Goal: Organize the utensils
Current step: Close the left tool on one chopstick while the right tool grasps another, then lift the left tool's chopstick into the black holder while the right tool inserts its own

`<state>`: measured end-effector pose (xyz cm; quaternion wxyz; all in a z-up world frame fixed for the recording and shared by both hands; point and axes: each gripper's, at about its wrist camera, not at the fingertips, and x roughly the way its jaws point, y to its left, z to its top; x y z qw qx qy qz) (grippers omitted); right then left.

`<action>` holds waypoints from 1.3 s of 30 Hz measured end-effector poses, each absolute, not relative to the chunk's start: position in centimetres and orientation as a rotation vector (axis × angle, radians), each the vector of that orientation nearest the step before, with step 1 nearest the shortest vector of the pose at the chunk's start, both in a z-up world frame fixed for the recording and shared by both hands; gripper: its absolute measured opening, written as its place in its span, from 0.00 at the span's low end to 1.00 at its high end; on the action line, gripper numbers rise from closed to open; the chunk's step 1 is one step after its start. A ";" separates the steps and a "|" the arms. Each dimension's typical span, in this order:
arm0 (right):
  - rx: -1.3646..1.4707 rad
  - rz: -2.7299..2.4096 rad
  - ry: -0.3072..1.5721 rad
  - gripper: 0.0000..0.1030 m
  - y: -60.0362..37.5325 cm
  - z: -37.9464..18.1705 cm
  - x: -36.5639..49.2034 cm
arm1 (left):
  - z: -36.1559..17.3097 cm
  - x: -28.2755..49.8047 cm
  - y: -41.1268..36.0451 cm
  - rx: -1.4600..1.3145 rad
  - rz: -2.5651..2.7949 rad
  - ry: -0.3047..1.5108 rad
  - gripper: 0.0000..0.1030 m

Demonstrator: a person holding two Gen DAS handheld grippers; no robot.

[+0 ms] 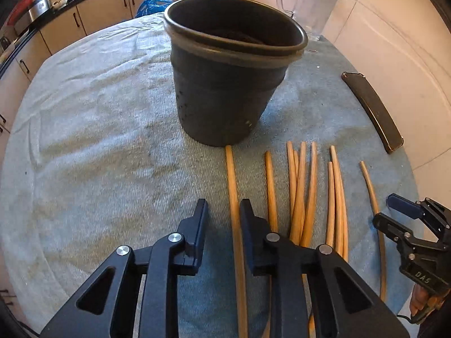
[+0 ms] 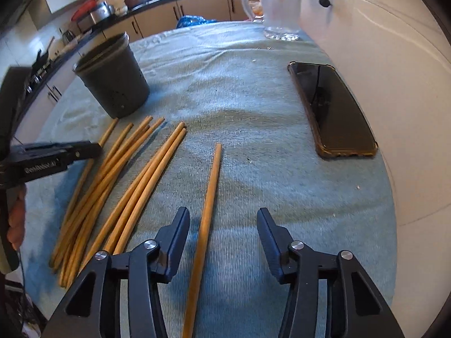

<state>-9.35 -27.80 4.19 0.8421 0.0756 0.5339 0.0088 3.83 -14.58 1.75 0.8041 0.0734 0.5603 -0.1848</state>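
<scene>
Left gripper (image 1: 222, 211): jaws narrowed astride leftmost chopstick (image 1: 232, 186), pads not yet pressing.
Chopsticks (image 2: 135, 174): on cloth (image 2: 253, 140) before dark holder (image 1: 225, 70); light, stiff, smooth; grasp mid-shaft.
Right gripper (image 2: 222, 225): jaws apart astride rightmost chopstick (image 2: 210, 186).

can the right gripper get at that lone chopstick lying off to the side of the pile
Probably yes. The right gripper already straddles the lone chopstick, jaws apart with the stick between them. It lies clear of the other chopsticks, with nothing on top of it and the phone well off to the side.
</scene>
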 end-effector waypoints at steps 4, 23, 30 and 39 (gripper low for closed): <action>0.118 -0.011 1.148 0.43 -27.1 3.9 -8.3 | 1.6 4.1 -15.3 0.215 -0.403 1.186 0.22; 0.221 0.094 0.830 0.07 -26.0 11.6 -13.5 | 10.2 -3.3 -9.2 0.022 -0.438 0.914 0.06; 0.229 0.112 0.687 0.07 -25.4 16.2 -18.1 | 13.7 -8.5 -7.4 0.056 -0.432 0.765 0.06; 0.148 0.085 0.557 0.07 -24.4 21.9 -20.8 | 17.1 -12.0 -6.6 0.084 -0.406 0.625 0.06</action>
